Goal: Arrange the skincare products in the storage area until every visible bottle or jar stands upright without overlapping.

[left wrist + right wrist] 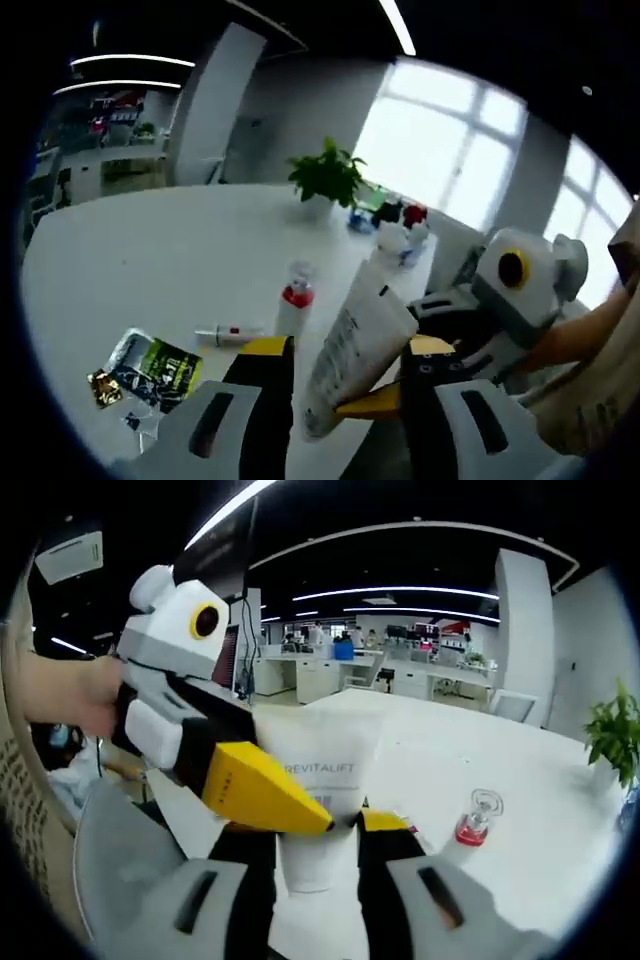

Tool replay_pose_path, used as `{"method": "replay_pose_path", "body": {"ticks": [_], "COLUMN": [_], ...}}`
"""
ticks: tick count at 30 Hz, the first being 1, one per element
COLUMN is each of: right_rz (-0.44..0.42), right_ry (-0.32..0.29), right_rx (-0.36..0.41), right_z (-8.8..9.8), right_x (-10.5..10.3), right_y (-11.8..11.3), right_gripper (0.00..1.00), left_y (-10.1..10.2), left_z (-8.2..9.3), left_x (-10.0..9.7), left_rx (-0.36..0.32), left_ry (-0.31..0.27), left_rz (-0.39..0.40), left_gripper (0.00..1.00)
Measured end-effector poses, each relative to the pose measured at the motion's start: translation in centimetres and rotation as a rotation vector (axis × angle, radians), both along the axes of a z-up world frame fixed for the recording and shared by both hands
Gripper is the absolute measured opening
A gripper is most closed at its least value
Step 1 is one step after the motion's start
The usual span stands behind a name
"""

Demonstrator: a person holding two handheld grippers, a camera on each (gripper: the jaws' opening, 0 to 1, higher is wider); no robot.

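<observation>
With both my left gripper [345, 385] and right gripper [318, 830] closed on the white tube [355, 345], held above the table [180, 250], I risk dropping it onto the upright bottle [294, 307] if either jaw pair slips.

White tube [352, 345] with dark lettering; yellow-tipped black hand-held gripper [338, 375]; red-and-clear bottle [477, 818] on white desk [180, 250].

My left gripper [345, 385]: grey moulded body, black jaw arms, yellow tips. My right gripper [320, 825] has the same build. Seen from outside, each carries a white-and-grey housing with a yellow ring; jaw tips are yellow wedges. Beige patterned fabric at the frame edges.
</observation>
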State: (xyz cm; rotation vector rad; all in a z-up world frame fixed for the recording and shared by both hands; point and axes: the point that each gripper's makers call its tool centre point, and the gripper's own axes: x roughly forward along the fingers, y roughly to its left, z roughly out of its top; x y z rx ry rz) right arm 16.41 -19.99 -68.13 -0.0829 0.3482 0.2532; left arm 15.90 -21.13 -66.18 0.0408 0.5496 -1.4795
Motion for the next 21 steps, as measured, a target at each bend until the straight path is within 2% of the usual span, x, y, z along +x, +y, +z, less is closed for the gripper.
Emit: {"method": "replay_pose_path", "body": {"ticks": [2, 3, 8, 11, 13, 17, 18, 21], "right_rz": [-0.012, -0.019, -0.055, -0.080, -0.098, -0.113, -0.102, -0.051], "right_ry": [0.014, 0.017, 0.033, 0.042, 0.050, 0.048, 0.039, 0.011], "right_rx": [-0.006, -0.025, -0.058, -0.073, -0.071, -0.064, -0.063, -0.006], "right_z": [-0.3, -0.5, -0.8, -0.9, -0.9, -0.8, -0.6, -0.1], "right_x": [-0.2, -0.1, -0.1, 0.0, 0.1, -0.1, -0.2, -0.5], "right_y": [-0.2, -0.3, -0.8, -1.0, -1.3, -1.8, -1.8, -1.4], "right_gripper": [0.30, 0.30, 0.30, 0.30, 0.30, 0.31, 0.31, 0.32], "left_y": [-0.1, -0.3, -0.8, -1.2, -1.4, -1.4, -1.4, -1.2], "left_z": [-0.3, -0.2, 0.0, -0.2, -0.3, -0.2, 0.0, 0.3], "left_x": [-0.2, -0.3, -0.3, -0.2, -0.2, 0.4, 0.1, 0.2], "left_rx": [0.032, 0.025, 0.045, 0.078, 0.083, 0.069, 0.062, 0.057], "left_ry": [-0.050, -0.042, -0.115, -0.180, -0.199, -0.147, -0.100, -0.067], "left_rz": [-0.014, -0.010, -0.001, 0.017, 0.029, 0.068, 0.047, -0.004], "left_gripper": [0.31, 0.29, 0.14, 0.12, 0.11, 0.06, 0.06, 0.05]}}
